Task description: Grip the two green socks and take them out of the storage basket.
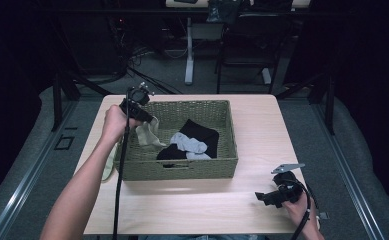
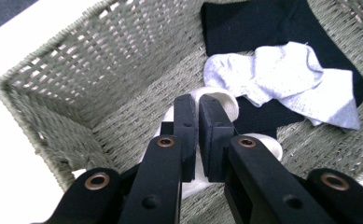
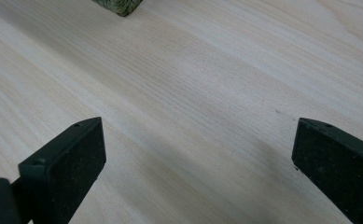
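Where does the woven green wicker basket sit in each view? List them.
High view: woven green wicker basket, centre of the pale wooden table.
Left gripper view: its inner wall, upper left, behind the jaws.
Right gripper view: one corner at the top edge.
Shared landmark: the table.

Lab-like workroom, dark curtains, cables on floor (image 1: 132,52), desk legs (image 1: 189,50) behind table (image 1: 192,200)
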Motion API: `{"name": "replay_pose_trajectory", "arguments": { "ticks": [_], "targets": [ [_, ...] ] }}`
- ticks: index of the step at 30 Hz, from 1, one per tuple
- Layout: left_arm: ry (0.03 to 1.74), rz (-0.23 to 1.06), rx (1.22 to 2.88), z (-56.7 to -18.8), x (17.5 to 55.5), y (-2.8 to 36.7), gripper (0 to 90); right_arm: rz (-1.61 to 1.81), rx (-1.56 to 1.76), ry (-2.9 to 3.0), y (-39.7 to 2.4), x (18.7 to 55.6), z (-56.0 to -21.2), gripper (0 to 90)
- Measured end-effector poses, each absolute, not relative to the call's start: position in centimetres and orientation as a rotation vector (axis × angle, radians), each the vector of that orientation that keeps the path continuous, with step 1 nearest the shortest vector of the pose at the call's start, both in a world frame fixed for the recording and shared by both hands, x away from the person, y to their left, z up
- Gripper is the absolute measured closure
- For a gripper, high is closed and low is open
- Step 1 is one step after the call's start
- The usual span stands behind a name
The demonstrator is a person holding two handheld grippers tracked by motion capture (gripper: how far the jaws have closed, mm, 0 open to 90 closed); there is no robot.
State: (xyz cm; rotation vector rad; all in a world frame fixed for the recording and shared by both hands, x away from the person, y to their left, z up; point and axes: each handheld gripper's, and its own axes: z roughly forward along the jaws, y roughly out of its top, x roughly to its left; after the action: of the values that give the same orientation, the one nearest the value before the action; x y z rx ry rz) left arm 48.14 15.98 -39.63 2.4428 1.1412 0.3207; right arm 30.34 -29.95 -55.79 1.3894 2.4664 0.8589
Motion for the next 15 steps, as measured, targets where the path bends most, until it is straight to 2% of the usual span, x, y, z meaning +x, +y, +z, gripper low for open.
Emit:
{"name": "replay_pose_trajectory", "arguments": {
  "ticks": [15],
  "targets": [
    [1.115,0.381,2.380,-35.0,47.9,16.2,86.7,0.871,1.389,2.460,-30.0,30.3,-55.8,2.1]
  ]
}}
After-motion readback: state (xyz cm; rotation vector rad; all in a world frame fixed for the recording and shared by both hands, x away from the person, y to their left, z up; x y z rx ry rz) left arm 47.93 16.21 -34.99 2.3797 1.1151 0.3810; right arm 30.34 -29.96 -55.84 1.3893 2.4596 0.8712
